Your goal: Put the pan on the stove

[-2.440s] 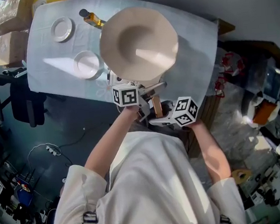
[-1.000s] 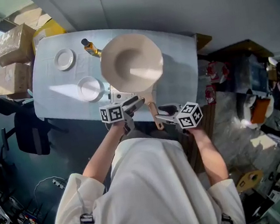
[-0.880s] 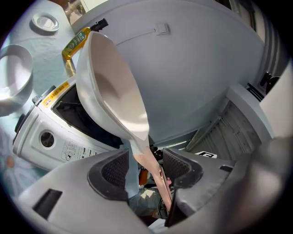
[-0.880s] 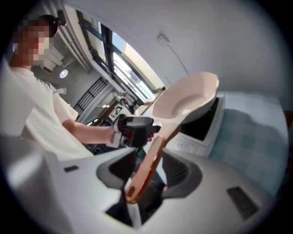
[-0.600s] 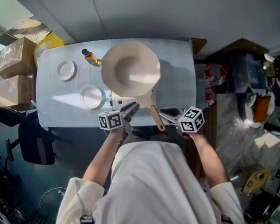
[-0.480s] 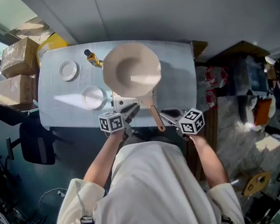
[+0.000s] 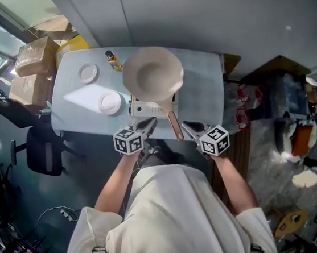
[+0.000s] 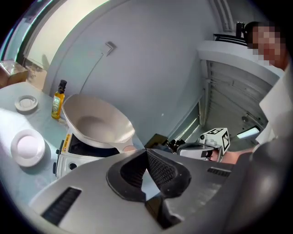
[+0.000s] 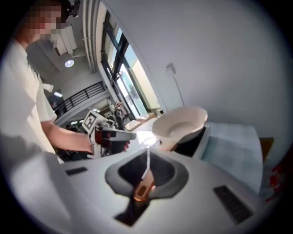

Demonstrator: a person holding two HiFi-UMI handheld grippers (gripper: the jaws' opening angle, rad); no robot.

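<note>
Round cream pan (image 7: pixel 152 74), wooden handle (image 7: pixel 174 126), atop boxy stove (image 7: pixel 139 109)

Daylight from one side; uneven exposure, strong wide-angle distortion.
Head view: a hard sunlit patch lies on the tabletop (image 7: pixel 83 97), while the floor (image 7: pixel 67 180) is dim. Both gripper views bend at the edges, with black corners and soft, out-of-focus jaws up close. In the right gripper view the windows (image 9: pixel 120 64) are blown out, and a glare spot (image 9: pixel 145 137) sits before the pan (image 9: pixel 178 124).

small dish (image 7: pixel 88 73), white bowl (image 7: pixel 110 103) and oil bottle (image 7: pixel 113 60) on the pale table (image 7: pixel 205 88), cardboard boxes (image 7: pixel 32 58) beside
</note>
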